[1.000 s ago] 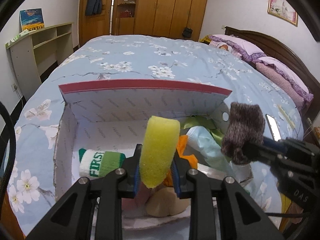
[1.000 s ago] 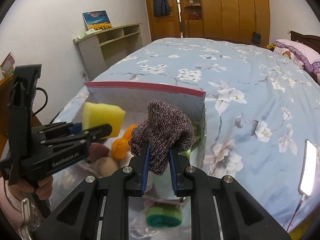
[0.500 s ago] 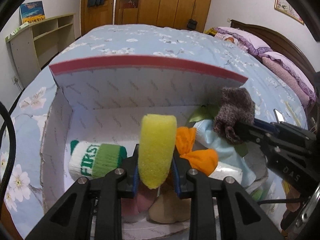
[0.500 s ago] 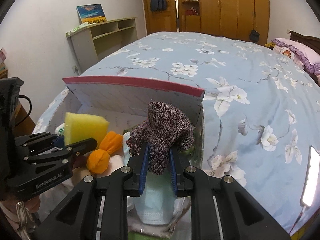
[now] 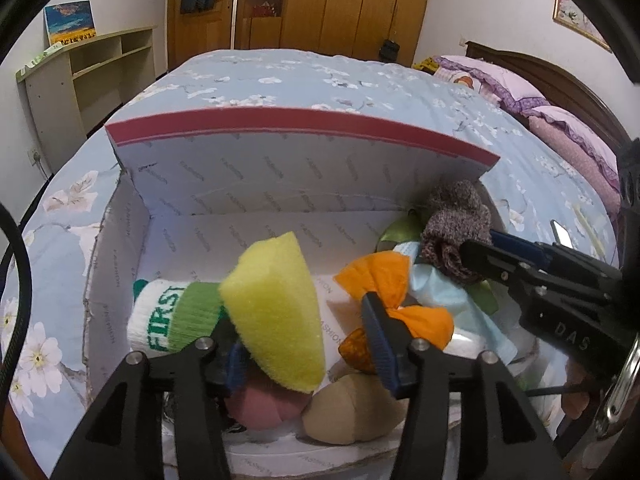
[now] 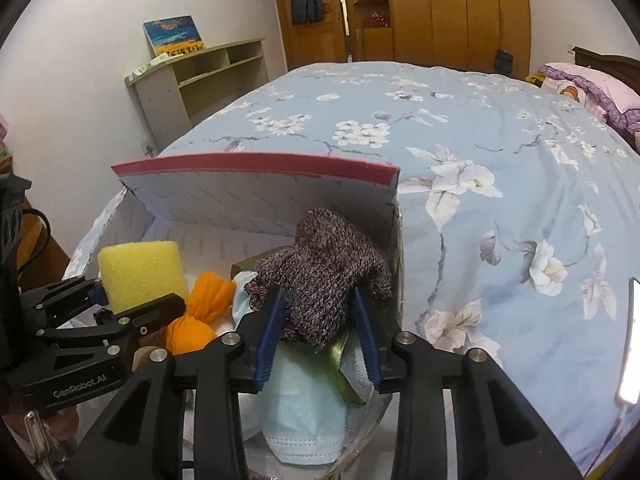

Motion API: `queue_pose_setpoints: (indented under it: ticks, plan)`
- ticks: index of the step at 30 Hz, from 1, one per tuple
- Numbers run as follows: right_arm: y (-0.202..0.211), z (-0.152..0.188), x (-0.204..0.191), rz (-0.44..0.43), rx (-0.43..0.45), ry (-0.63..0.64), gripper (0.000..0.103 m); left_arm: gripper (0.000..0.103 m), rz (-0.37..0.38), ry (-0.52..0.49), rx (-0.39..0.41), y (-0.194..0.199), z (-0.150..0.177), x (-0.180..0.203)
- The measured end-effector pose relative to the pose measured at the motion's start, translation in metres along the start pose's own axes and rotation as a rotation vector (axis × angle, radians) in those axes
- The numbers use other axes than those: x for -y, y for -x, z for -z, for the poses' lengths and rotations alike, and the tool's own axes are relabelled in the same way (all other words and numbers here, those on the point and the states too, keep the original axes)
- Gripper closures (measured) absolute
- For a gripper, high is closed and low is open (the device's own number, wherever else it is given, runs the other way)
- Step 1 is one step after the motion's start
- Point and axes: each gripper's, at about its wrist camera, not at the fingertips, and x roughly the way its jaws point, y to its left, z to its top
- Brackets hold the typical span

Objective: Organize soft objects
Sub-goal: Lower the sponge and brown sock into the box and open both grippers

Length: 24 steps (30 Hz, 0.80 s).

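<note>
Between opening gripper jaws, yellow sponge

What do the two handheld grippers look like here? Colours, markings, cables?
Both are matte black plastic with blue pads and silver screws. The left gripper carries white "GenRobot.AI" lettering on its side and a black cable behind it. The right gripper shows embossed "DAS" lettering and a metal clip near its handle.

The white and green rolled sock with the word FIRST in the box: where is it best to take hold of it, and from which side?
Probably across the middle of the rolled sock, from above. It lies on its side on the floor of the box, a short roll with its long axis left to right, so fingers closing front to back span its narrow width. The yellow sponge crowds its green end.
</note>
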Motion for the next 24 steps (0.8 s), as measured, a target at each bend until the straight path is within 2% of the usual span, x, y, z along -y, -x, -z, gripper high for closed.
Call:
queue_pose_setpoints:
  ticks: [2,4,17,24]
  plan:
    - [0.003,-0.001,0.001,-0.001,0.011,-0.007,0.063,0.034,0.007,-0.001,0.013,0.004,0.0,0.001]
    - [0.007,-0.001,0.0,0.0,0.023,-0.008,0.062,0.028,0.012,0.0,0.023,0.007,0.0,0.001]
    - [0.033,0.003,-0.003,-0.008,0.073,-0.013,0.062,0.027,0.009,-0.01,0.061,0.034,0.002,0.009]
    - [0.044,0.011,-0.006,-0.027,0.077,-0.017,0.062,0.027,-0.005,-0.01,0.049,0.04,0.008,0.009]
